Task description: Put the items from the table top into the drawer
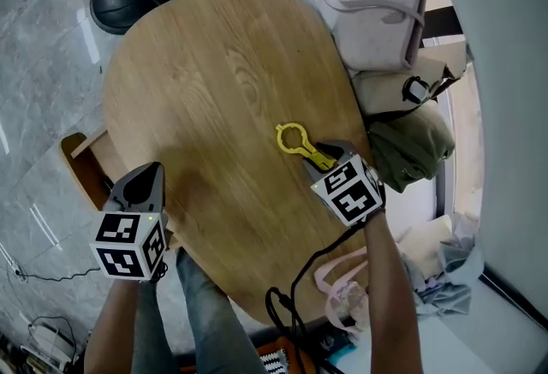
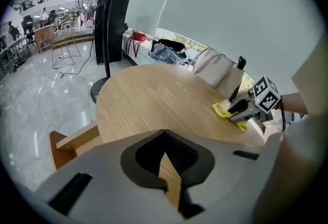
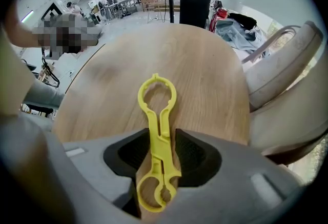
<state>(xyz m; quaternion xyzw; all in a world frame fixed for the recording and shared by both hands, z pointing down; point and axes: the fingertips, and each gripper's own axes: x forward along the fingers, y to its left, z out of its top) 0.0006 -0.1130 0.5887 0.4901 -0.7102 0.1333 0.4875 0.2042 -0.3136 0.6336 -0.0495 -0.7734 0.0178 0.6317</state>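
Jaws of the right claw [image 3: 163, 135] stand apart astride the yellow plastic wrench [image 3: 156, 110], which lies flat on the table [image 3: 205, 64] near its right edge. Closing off-centre could twist the thin shaft so it slips free. The left claw [image 2: 164, 133] is closed and empty.

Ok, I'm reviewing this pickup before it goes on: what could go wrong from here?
1. The right gripper straddles the flat yellow tool with a gap on one side; closing could push or pivot it on the table rather than grip it.
2. The drawer sits at the table's opposite edge, so a weak hold might drop the tool on the way across.
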